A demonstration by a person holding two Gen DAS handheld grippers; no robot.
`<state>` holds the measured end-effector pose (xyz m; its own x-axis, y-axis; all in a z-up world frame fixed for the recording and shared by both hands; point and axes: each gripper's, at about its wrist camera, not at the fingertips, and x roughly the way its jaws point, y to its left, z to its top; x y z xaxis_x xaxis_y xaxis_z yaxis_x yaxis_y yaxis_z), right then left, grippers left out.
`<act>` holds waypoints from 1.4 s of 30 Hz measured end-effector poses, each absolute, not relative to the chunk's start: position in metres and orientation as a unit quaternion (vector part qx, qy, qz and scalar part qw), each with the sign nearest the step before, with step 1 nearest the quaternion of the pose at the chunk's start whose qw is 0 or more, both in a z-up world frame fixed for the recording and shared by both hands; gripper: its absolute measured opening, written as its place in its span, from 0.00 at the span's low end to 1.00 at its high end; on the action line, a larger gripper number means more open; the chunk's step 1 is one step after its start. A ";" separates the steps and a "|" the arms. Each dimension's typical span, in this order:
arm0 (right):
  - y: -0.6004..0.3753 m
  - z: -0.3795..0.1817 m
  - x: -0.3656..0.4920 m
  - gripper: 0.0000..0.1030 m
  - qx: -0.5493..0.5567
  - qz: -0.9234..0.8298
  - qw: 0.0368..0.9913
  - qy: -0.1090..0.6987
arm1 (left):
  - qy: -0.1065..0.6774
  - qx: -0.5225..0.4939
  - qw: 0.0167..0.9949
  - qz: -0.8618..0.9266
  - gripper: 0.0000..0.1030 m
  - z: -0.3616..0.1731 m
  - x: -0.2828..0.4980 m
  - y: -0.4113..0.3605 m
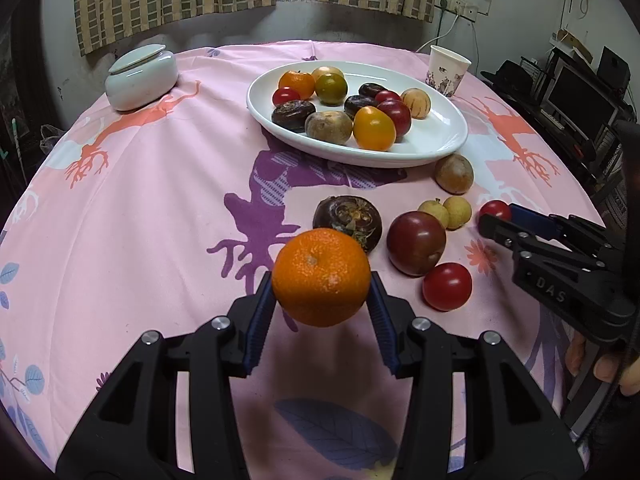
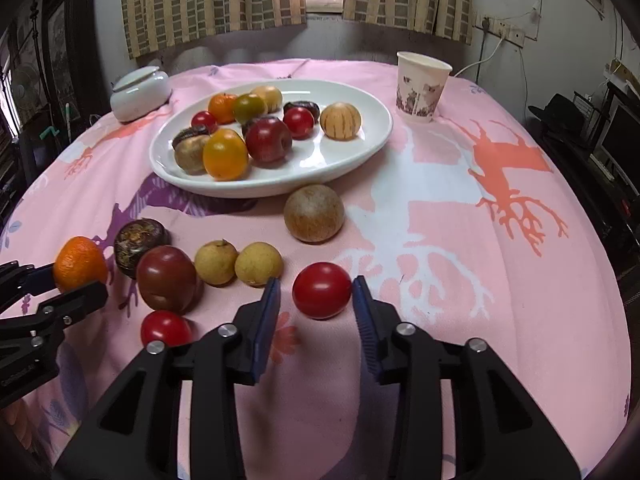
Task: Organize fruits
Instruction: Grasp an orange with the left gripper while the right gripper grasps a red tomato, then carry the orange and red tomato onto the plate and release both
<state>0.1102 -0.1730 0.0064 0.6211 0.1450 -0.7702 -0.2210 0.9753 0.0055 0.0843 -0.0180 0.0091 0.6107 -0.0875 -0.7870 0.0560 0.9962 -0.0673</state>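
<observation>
Left fingers (image 1: 322,300) clamp the tangerine (image 1: 321,277); right fingers (image 2: 316,300) straddle a tomato (image 2: 322,290), unclamped.

An orange (image 1: 321,277) is hanging above the tablecloth (image 1: 160,220). A red tomato (image 2: 322,290), plum (image 2: 168,278), two longans (image 2: 238,264) and more are lying loose beside the plate (image 2: 360,152), which is holding mixed fruit.
</observation>
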 end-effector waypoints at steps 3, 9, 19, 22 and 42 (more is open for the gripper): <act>-0.171 -0.002 0.118 0.39 -0.050 0.096 0.890 0.444 | 0.440 -0.018 0.897 -0.040 0.45 0.009 0.085 -0.018; -0.168 0.005 0.112 0.29 -0.056 0.105 0.892 0.436 | 0.435 -0.018 0.899 -0.042 0.45 0.008 0.084 -0.018; -0.171 0.032 0.098 0.30 -0.024 0.143 0.902 0.406 | 0.424 -0.025 0.905 -0.036 0.45 0.011 0.085 -0.016; -0.171 0.039 0.094 0.30 -0.020 0.156 0.904 0.397 | 0.428 -0.022 0.903 -0.031 0.45 0.009 0.086 -0.017; -0.180 0.088 0.118 0.30 -0.024 0.162 0.926 0.340 | 0.402 0.008 0.916 -0.005 0.45 0.073 0.151 -0.030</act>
